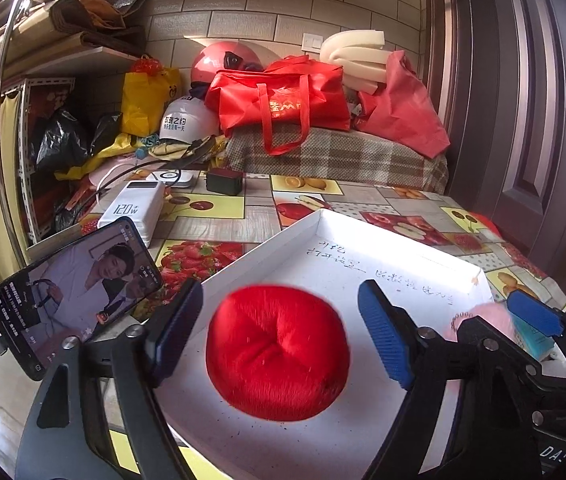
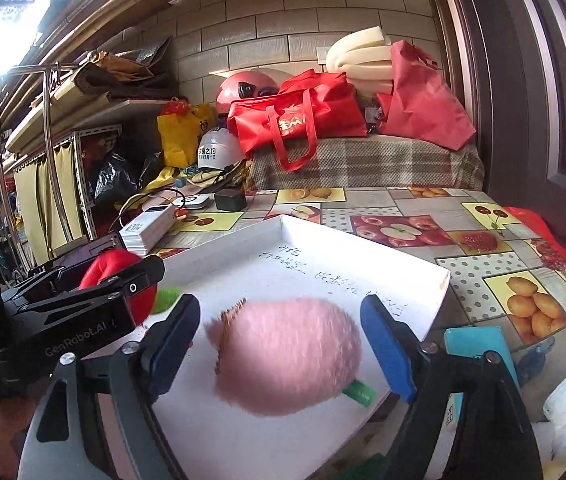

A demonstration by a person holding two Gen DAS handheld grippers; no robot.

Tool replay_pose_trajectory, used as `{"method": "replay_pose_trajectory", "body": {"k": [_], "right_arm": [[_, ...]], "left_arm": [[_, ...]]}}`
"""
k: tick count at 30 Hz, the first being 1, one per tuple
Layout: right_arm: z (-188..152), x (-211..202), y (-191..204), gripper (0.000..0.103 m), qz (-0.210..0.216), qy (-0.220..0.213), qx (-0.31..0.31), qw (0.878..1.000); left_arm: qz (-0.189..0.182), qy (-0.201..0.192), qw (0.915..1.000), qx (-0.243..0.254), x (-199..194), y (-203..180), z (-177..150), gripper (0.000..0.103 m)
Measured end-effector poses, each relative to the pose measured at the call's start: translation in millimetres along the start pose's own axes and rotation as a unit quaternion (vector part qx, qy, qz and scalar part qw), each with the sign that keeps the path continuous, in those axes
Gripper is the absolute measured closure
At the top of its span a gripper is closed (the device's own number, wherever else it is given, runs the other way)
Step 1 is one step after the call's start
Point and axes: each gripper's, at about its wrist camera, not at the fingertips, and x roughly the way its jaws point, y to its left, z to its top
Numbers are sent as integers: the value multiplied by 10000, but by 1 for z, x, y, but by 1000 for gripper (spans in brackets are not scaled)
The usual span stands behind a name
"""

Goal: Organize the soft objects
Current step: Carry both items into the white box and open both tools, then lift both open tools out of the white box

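Observation:
A red plush ball (image 1: 277, 354) lies in the white shallow tray (image 1: 383, 248). My left gripper (image 1: 283, 340) is open, its blue pads on either side of the ball and apart from it. A pink fluffy plush (image 2: 289, 354) with a small bead chain and a green tag lies in the same tray (image 2: 323, 252). My right gripper (image 2: 283, 344) is open around it, pads not touching. The left gripper's body and the red ball (image 2: 117, 276) show at the left in the right wrist view; the pink plush (image 1: 483, 316) shows at the right in the left wrist view.
A phone (image 1: 75, 292) on a stand plays video at the left. A white power bank (image 1: 133, 210) and black charger (image 1: 225, 181) lie behind. Red bags (image 1: 283, 100), helmets and foam pile up at the back. A teal box (image 2: 479, 356) sits right of the tray.

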Motion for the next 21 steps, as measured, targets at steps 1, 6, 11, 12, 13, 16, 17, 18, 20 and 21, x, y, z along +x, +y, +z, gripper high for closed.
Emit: {"method": "replay_pose_trajectory", "body": {"k": [1,6,11,12,13,16,17,18,20,21], "right_arm": [[0,-2,0,14,-41,-45,-7,10000],[2,-2,-3,0,-223,-76,69,9997],[3,-2,-5,0,-222,-98,89,9997],[3,-2,-5,0,-224,-106,83,9997],[3,-1,-5,0,-225,-108,76,9997],[3,-2,-5,0,-226,-107,80,9997],[3,-2,-5,0,-230,-111,79,9996],[3,-2,-4,0,-236,-116,77,9996],[2,-3,-3,0,-250,-155,60,9995],[2,-4,-4,0,-255,-184,55,9995]], "left_arm": [[52,-27,10000,-12,-1,0,0,0],[211,-146,9997,52,-5,-3,-2,0],[373,-279,9988,143,-10,-7,-3,0],[381,-293,9987,140,-10,-7,-3,0],[397,-304,9987,137,-10,-7,-4,0],[433,-329,9984,134,-11,-6,-4,0],[446,-342,9983,135,-12,-7,-4,0],[463,-359,9982,135,-12,-7,-4,0],[496,-403,9979,132,-14,-7,-4,0],[510,-429,9977,128,-14,-7,-5,0]]}}
